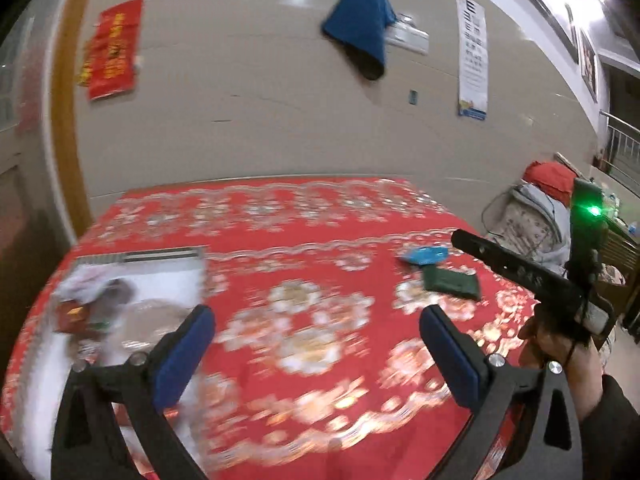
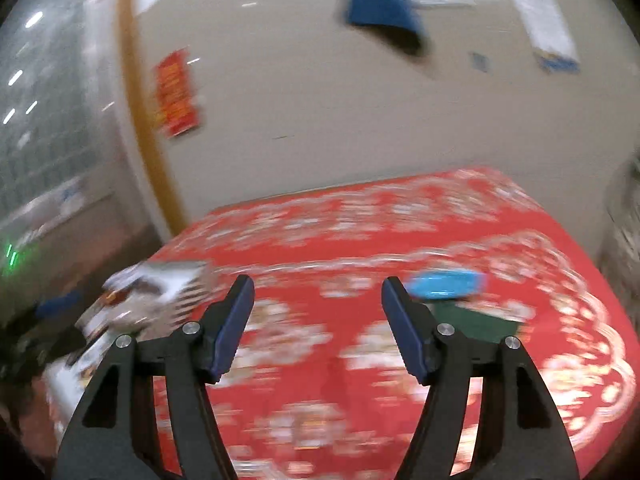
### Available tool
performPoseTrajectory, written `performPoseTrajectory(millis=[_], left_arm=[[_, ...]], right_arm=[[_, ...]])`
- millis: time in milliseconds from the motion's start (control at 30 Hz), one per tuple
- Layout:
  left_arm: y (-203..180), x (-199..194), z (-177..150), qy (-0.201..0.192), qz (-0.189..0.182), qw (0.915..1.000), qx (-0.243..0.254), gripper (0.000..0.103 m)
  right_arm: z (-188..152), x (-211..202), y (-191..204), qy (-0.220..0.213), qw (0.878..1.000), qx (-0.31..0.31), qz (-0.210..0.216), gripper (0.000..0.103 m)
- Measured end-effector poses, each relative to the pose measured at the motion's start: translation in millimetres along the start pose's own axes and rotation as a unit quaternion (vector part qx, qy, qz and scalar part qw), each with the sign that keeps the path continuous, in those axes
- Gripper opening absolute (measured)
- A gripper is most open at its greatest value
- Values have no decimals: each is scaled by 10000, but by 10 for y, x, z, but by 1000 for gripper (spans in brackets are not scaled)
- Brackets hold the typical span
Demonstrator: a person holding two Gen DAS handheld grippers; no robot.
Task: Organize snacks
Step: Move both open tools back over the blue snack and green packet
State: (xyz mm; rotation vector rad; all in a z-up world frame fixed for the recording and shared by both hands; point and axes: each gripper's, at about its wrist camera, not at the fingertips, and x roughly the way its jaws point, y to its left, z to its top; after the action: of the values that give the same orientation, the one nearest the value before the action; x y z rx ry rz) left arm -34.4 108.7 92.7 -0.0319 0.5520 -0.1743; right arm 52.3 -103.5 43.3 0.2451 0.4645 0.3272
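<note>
Left wrist view: left gripper [image 1: 316, 344] spread wide, empty, above red floral-patterned bench [image 1: 320, 420]. Right wrist view: right gripper [image 2: 316, 320] parted, nothing between pads. Farther left, white rectangular snack tray [image 1: 132, 300] part-filled, likely the sorting destination. Farther right, blue foil snack packet [image 2: 444, 284] overlapping dark green snack packet [image 2: 476, 320], not yet collected.

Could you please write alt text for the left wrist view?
The open, empty left gripper hovers over a red floral tablecloth. A white snack box lies at left; blue and green packets lie at right.
</note>
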Motion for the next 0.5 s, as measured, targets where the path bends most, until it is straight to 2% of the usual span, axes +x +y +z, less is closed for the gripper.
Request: performPoseTrajectory(millis=[100, 167, 233, 300, 367, 500], left_arm=[[-246, 279, 97, -44, -153, 9998, -88, 103], [-317, 451, 107, -56, -89, 9997, -210, 103], [-314, 627, 52, 129, -174, 9989, -414, 103], [-260, 742, -50, 337, -359, 9973, -541, 103], [-224, 852, -103, 643, -303, 9957, -590, 103], [-85, 881, -141, 796, -282, 9915, -986, 103]], right_arm=[[102, 144, -542, 148, 9969, 717, -279, 67], [146, 273, -733, 323, 9926, 979, -641, 67], [184, 398, -872, 441, 9876, 1108, -1018, 67], [218, 506, -942, 574, 9852, 1181, -1101, 67], [259, 649, -951, 776, 9840, 1143, -1125, 67], [322, 832, -963, 894, 9858, 1095, -910, 67]])
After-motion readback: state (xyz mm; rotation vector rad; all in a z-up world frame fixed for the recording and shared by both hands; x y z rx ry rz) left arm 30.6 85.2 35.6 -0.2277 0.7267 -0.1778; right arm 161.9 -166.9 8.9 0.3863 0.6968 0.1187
